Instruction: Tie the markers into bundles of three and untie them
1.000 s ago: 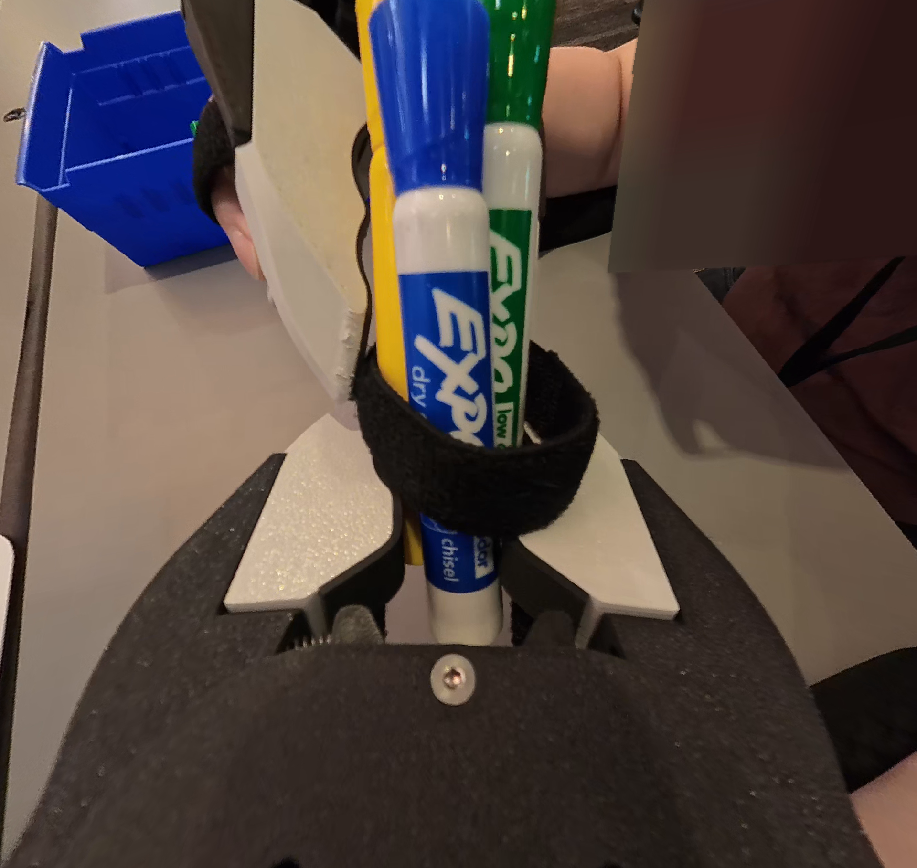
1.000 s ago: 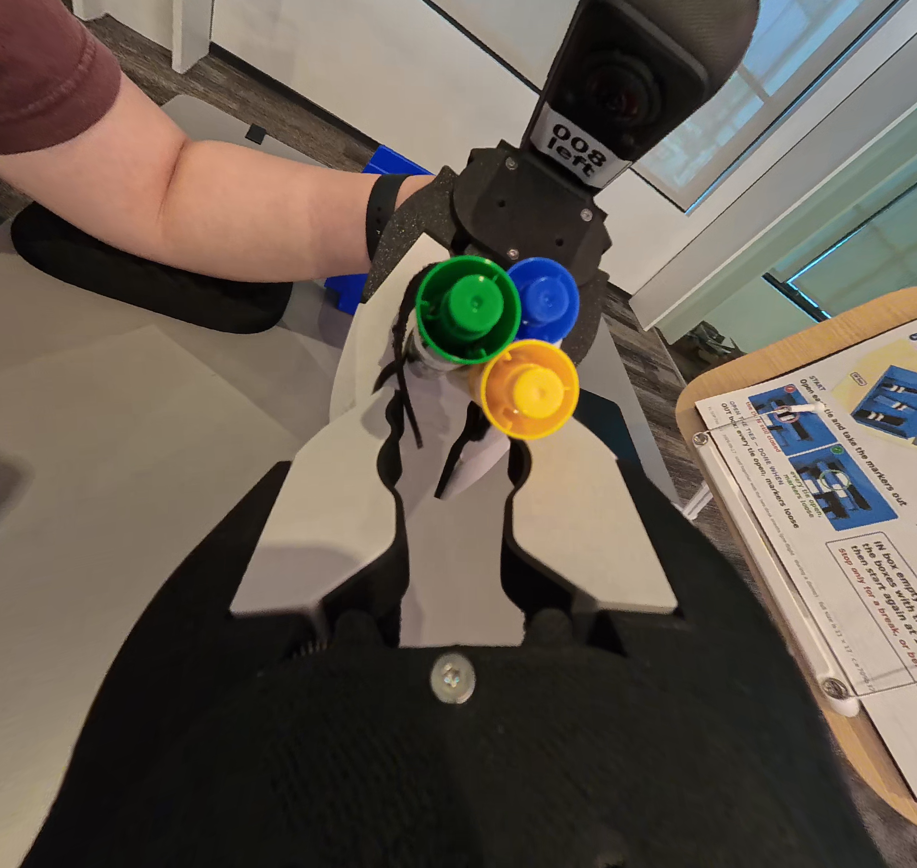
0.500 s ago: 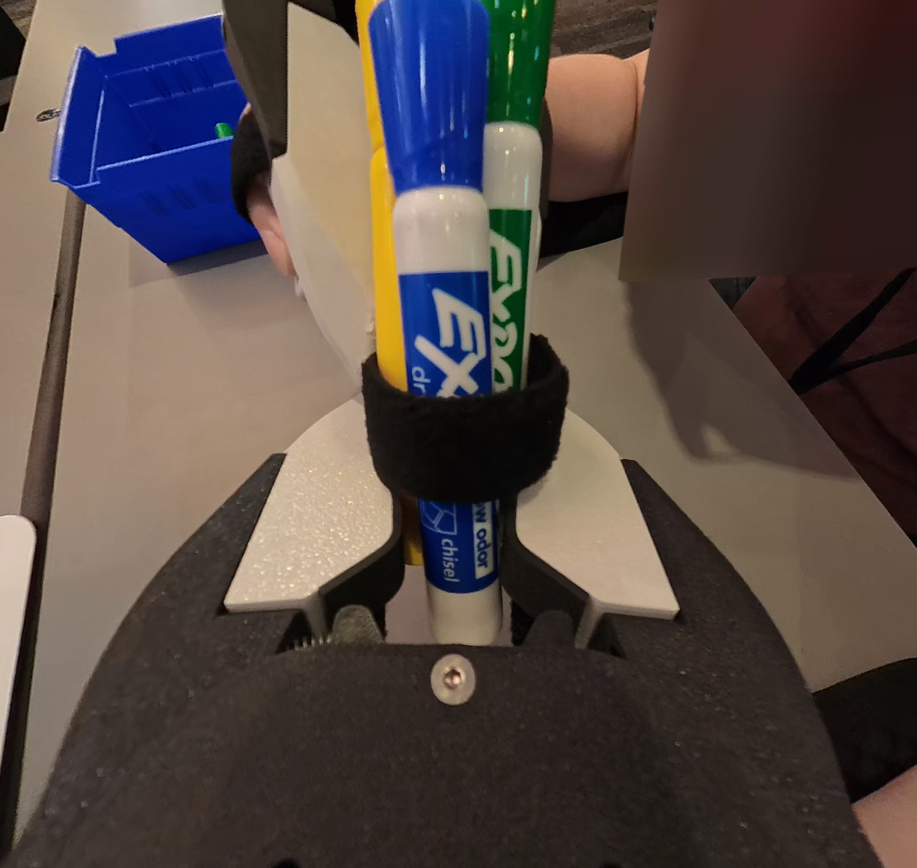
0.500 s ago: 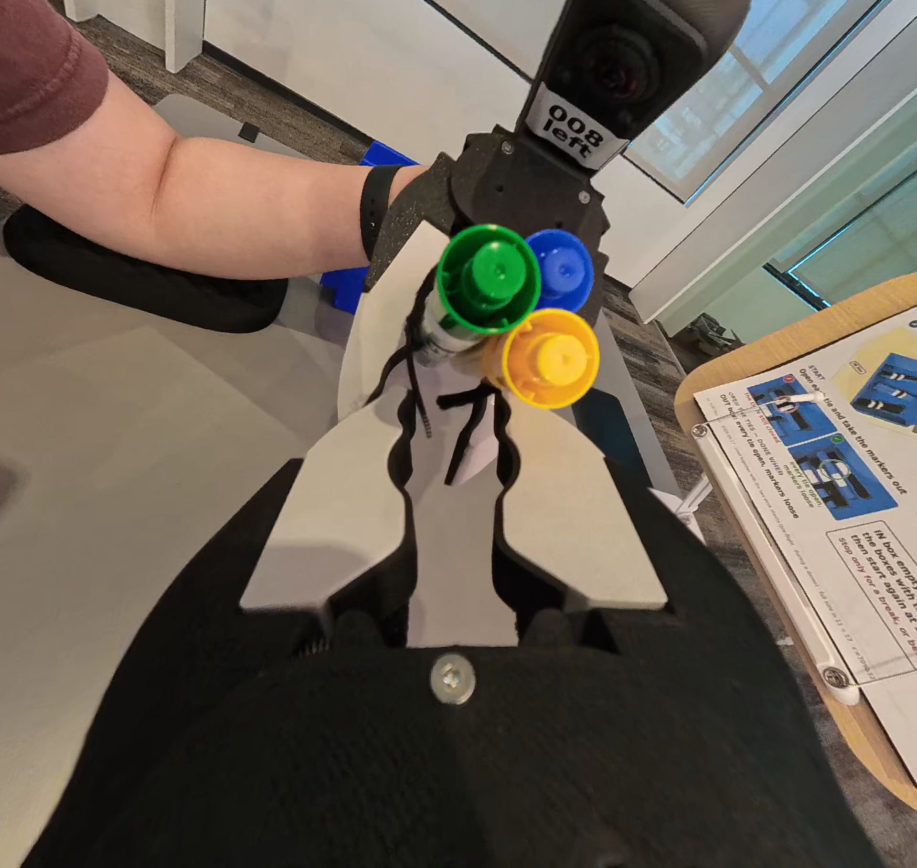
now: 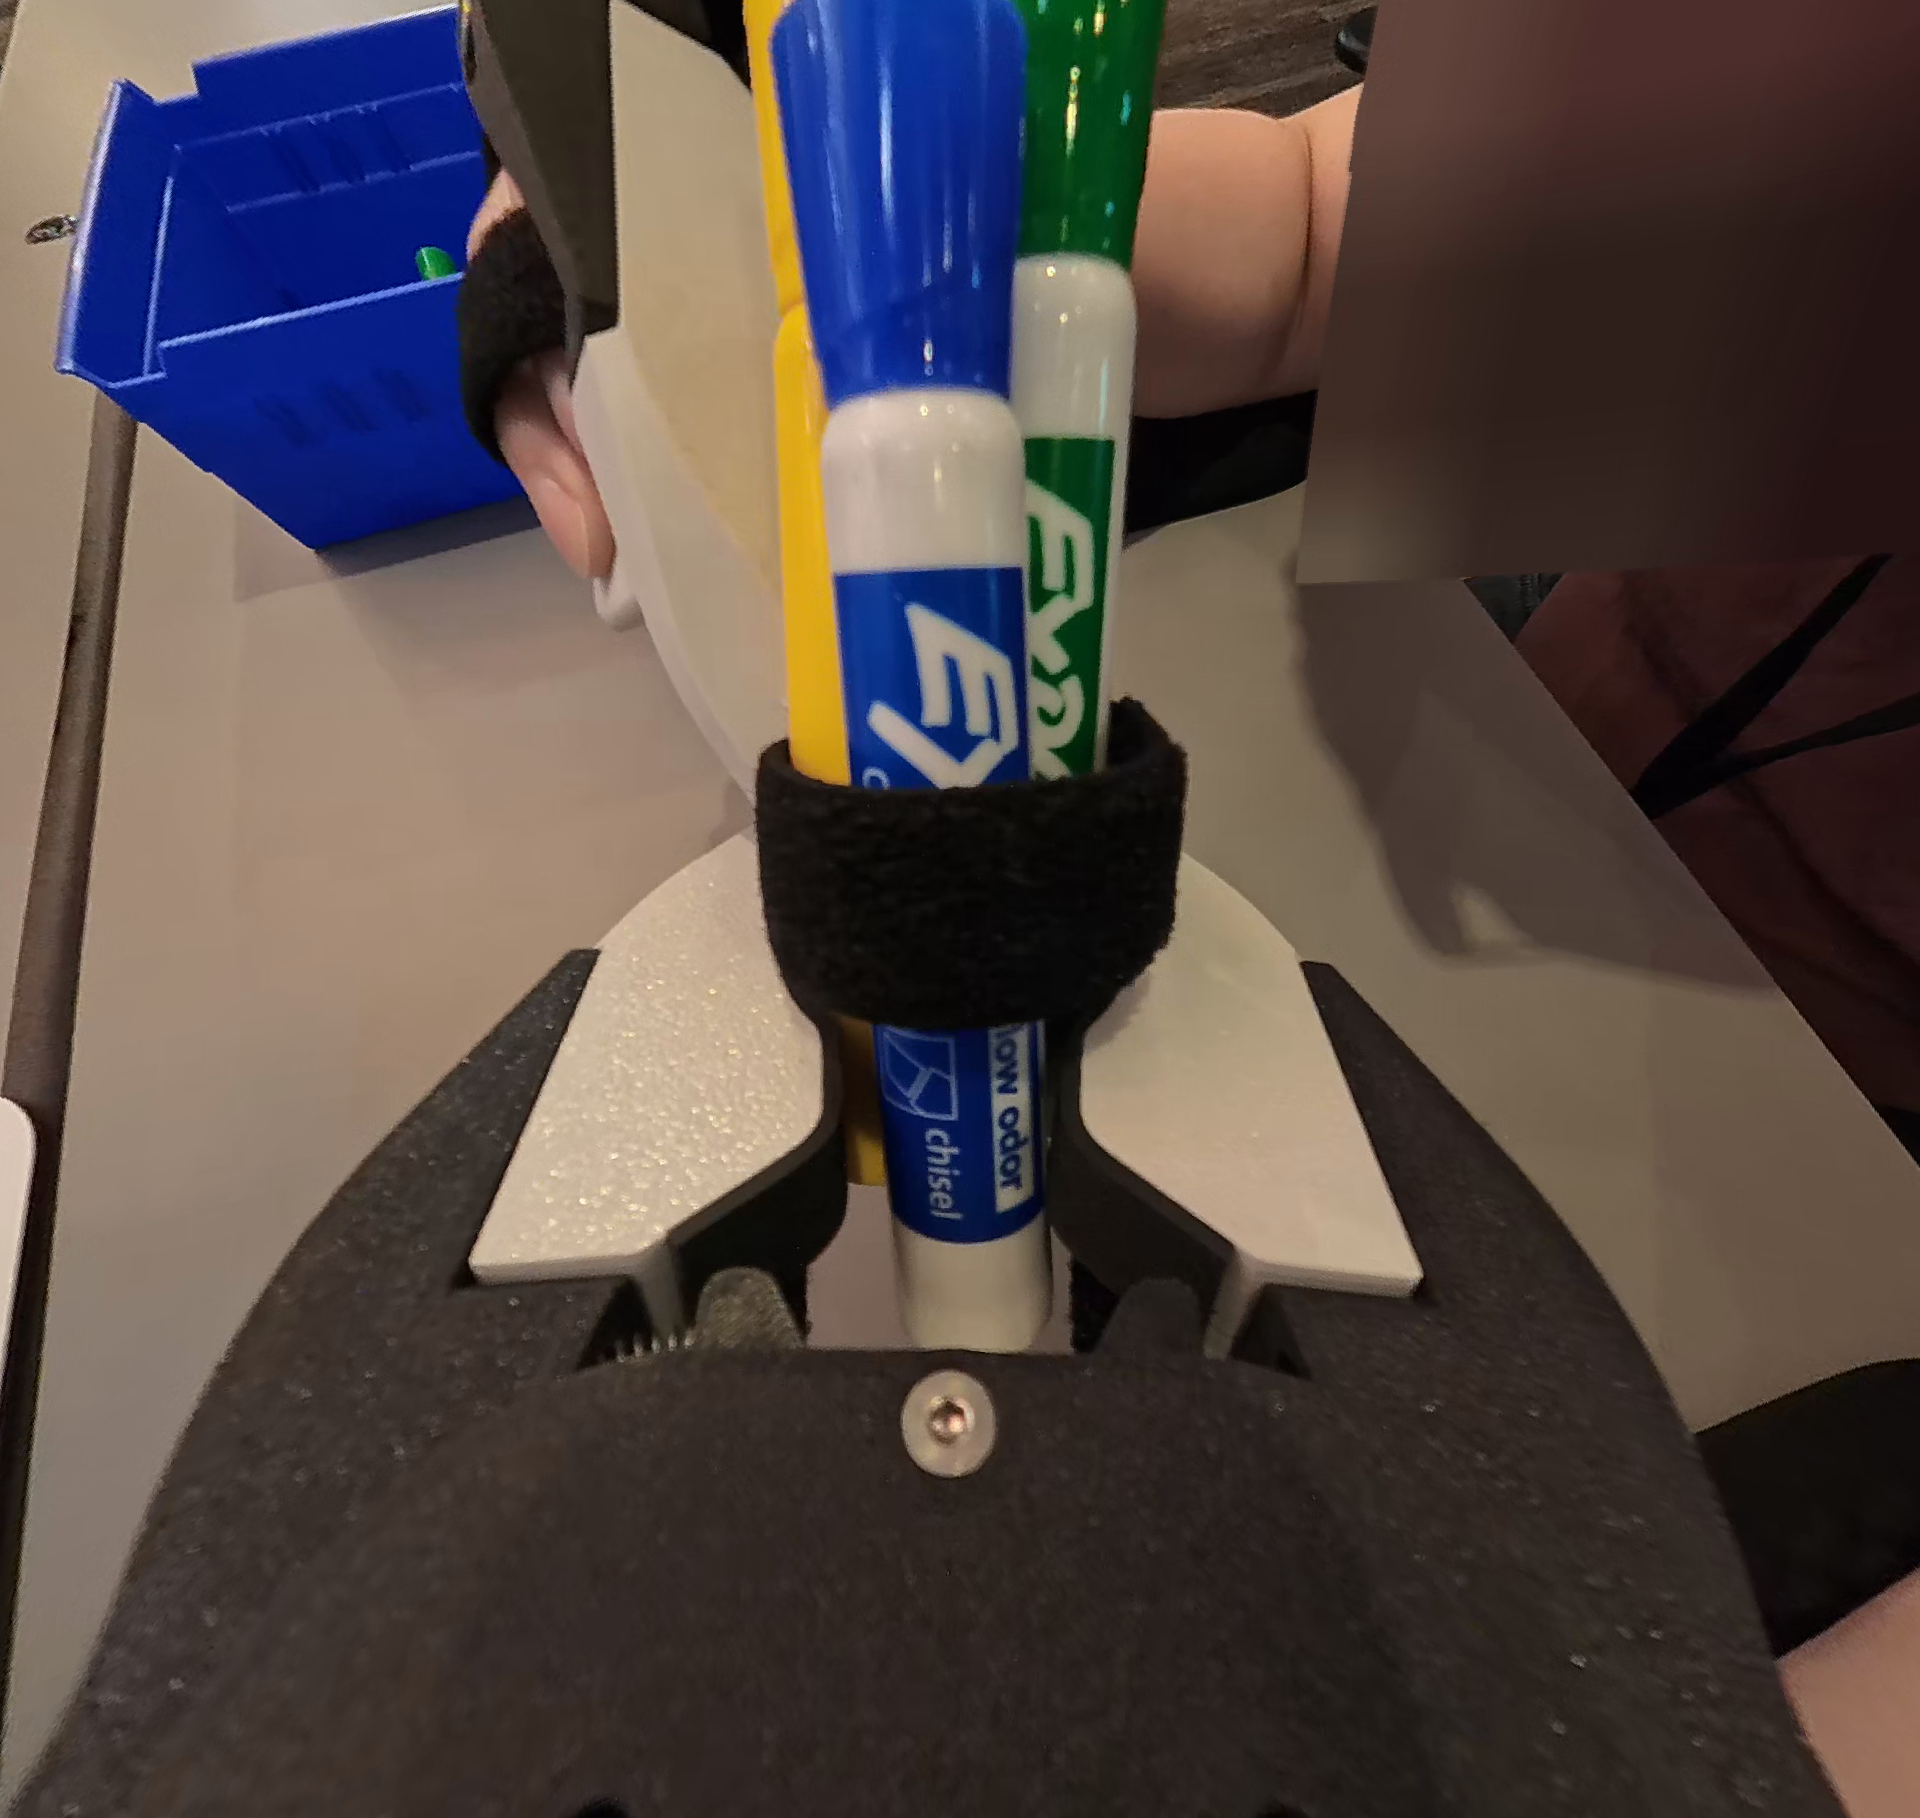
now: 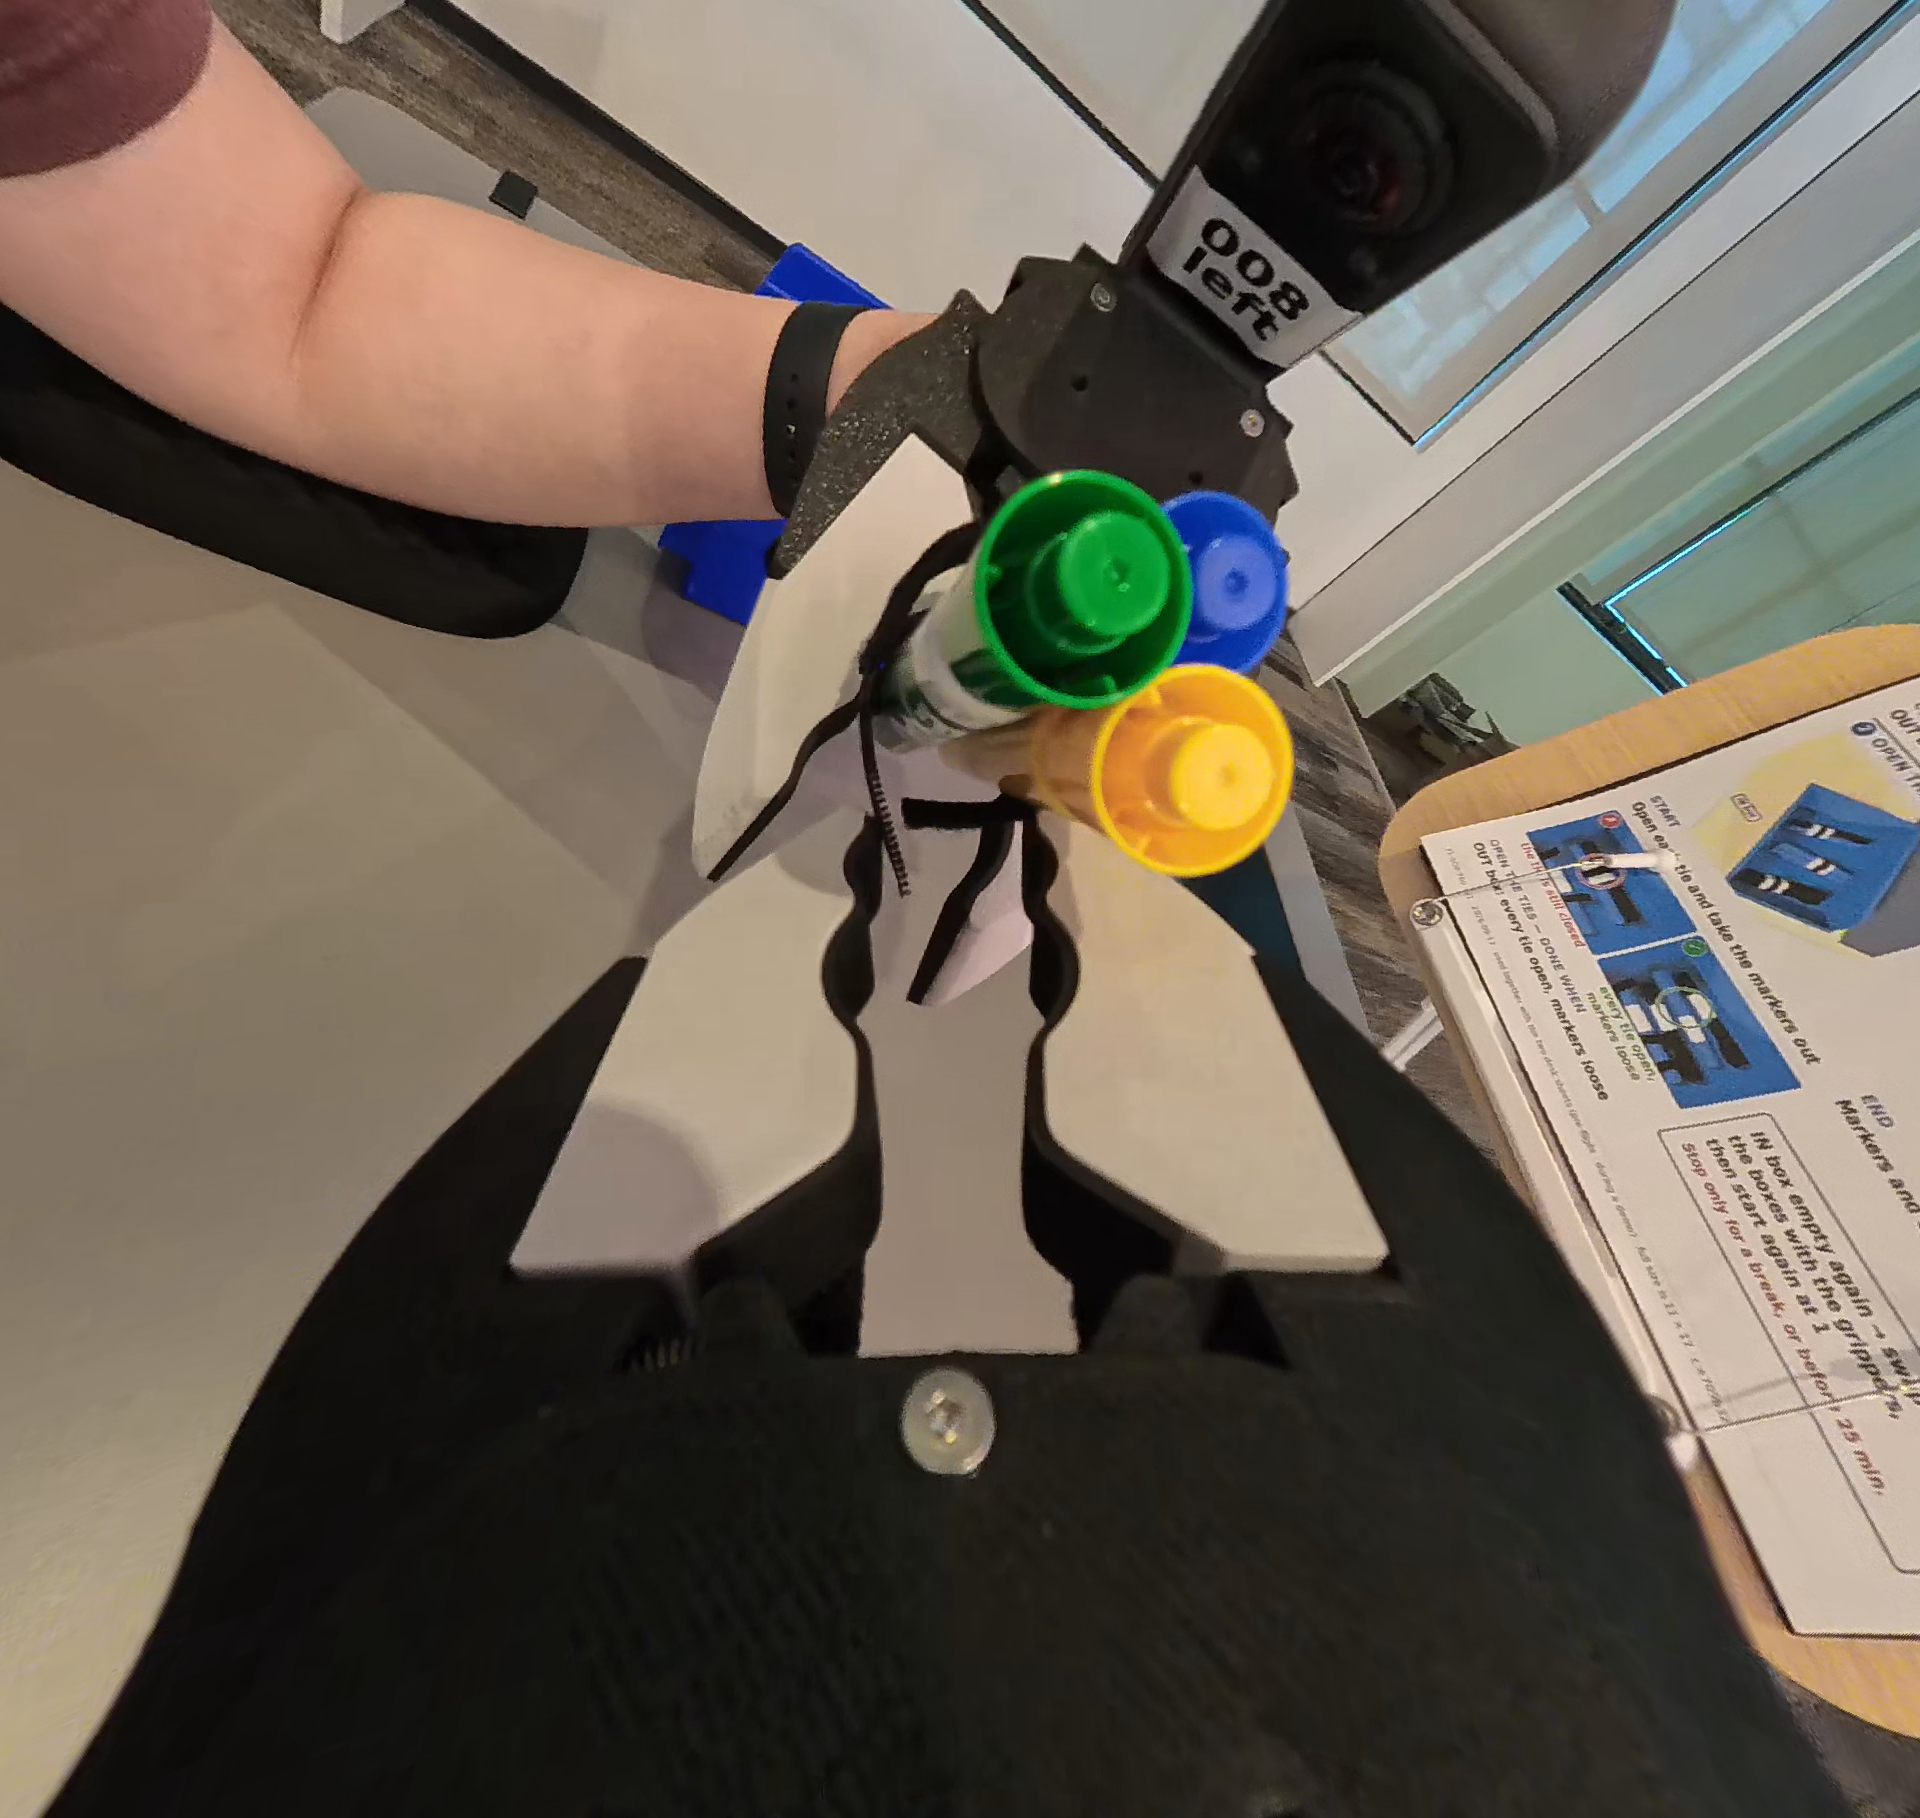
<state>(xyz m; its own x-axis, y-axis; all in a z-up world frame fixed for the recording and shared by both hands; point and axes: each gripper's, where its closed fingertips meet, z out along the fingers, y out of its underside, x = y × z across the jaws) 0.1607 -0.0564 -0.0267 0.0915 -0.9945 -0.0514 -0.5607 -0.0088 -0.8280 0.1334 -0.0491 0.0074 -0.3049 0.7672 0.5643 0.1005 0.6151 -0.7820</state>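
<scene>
Left tool (image 5: 951, 947) clamped on blue marker (image 5: 925, 563), yellow marker (image 5: 800, 480) and green marker (image 5: 1070, 334), black strap (image 5: 966, 864) snug around all three, bundle above bench (image 5: 312, 781), right tool (image 6: 948, 921) jaws apart, holding nothing, blue bin (image 5: 281, 314) behind

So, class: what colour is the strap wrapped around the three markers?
Black. The strap shows best in the left wrist view, wrapped around the markers.

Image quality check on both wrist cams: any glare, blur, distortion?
Left wrist view: sharp, specular streaks on the blue marker cap and green marker; soft shadow on the table. Right wrist view: strong fisheye bending of the window frames; marker caps in focus, instruction sheet readable.
</scene>
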